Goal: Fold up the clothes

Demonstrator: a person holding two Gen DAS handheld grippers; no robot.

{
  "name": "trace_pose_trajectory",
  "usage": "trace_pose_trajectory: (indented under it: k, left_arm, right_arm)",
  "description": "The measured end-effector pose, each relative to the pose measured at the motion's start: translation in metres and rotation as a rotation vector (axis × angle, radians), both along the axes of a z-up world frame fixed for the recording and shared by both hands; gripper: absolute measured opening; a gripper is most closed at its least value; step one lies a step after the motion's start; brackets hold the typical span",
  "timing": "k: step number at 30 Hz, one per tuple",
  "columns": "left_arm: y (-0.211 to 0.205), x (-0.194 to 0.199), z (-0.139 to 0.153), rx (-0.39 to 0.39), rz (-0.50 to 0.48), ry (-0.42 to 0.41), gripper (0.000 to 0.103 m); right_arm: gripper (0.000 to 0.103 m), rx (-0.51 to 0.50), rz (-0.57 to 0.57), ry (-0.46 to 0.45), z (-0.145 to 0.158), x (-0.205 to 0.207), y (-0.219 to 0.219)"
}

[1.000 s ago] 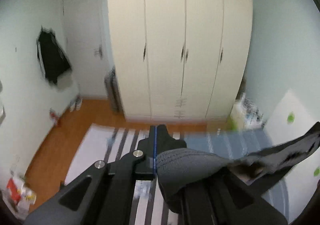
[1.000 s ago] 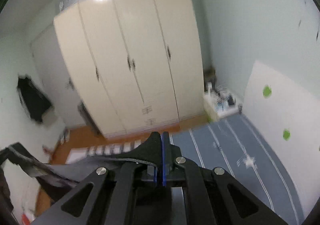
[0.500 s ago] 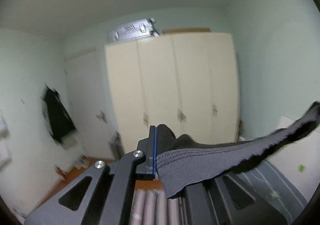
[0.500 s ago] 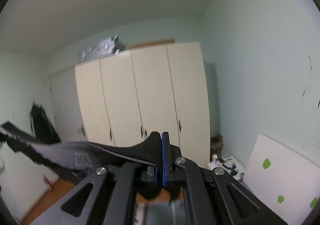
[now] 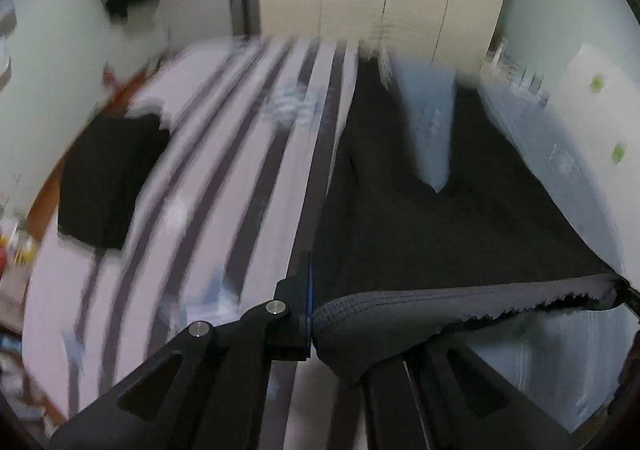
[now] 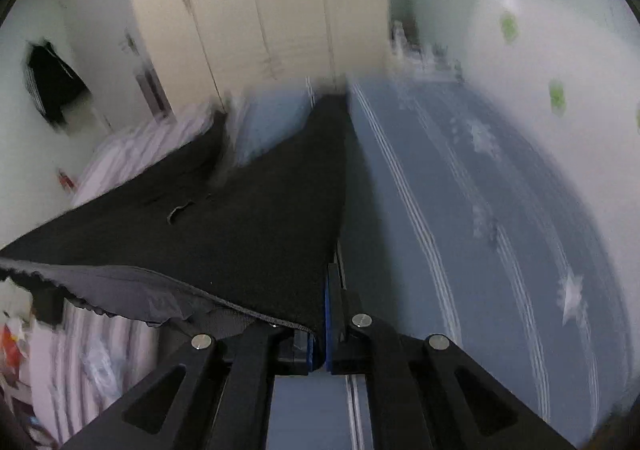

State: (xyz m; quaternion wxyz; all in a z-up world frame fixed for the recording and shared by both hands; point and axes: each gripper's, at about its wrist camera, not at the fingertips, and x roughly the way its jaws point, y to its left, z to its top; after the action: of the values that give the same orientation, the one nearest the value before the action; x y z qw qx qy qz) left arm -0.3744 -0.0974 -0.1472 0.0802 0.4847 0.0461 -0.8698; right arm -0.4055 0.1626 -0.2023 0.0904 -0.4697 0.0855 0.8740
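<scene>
Trousers (image 5: 420, 210) are spread over the bed (image 5: 224, 154) at frame centre, waistband pinched in both closed grippers, left (image 5: 310, 314) and right (image 6: 323, 314). Uneven lowering risks creased, skewed legs.

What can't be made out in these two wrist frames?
- Left wrist view: second dark garment on the striped bedding, type lost to motion blur.
- Left wrist view: held dark trousers, far leg ends smeared.
- Right wrist view: items by the wardrobe, blurred and too small.
- Both views: person's hands, behind the cameras.

Dim, even light; heavy motion blur (fisheye-warped, dark-cornered edges).
</scene>
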Motion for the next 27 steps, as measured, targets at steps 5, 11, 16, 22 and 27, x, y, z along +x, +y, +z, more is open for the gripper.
trace_pose_trajectory:
  k: [5, 11, 16, 22, 27]
  left_arm:
    - [0.004, 0.062, -0.093, -0.04, -0.012, -0.114, 0.001]
    - [0.01, 0.112, -0.111, -0.053, -0.036, -0.124, 0.001]
    - [-0.006, 0.165, -0.134, -0.042, -0.042, -0.194, 0.001]
    - [-0.018, 0.195, -0.159, 0.033, -0.028, -0.297, 0.033]
    - [-0.026, 0.213, -0.125, 0.063, -0.017, -0.242, 0.057]
  right_arm:
    - [0.002, -0.022, -0.057, -0.238, -0.139, 0.083, -0.017]
    - [0.002, 0.005, -0.072, -0.237, -0.159, 0.128, -0.027]
    - [0.002, -0.007, -0.064, -0.258, -0.156, 0.161, -0.025]
    - [0.013, -0.029, 0.002, -0.404, -0.192, 0.213, -0.046]
    - [0.039, -0.022, 0.006, -0.412, -0.173, 0.222, -0.048]
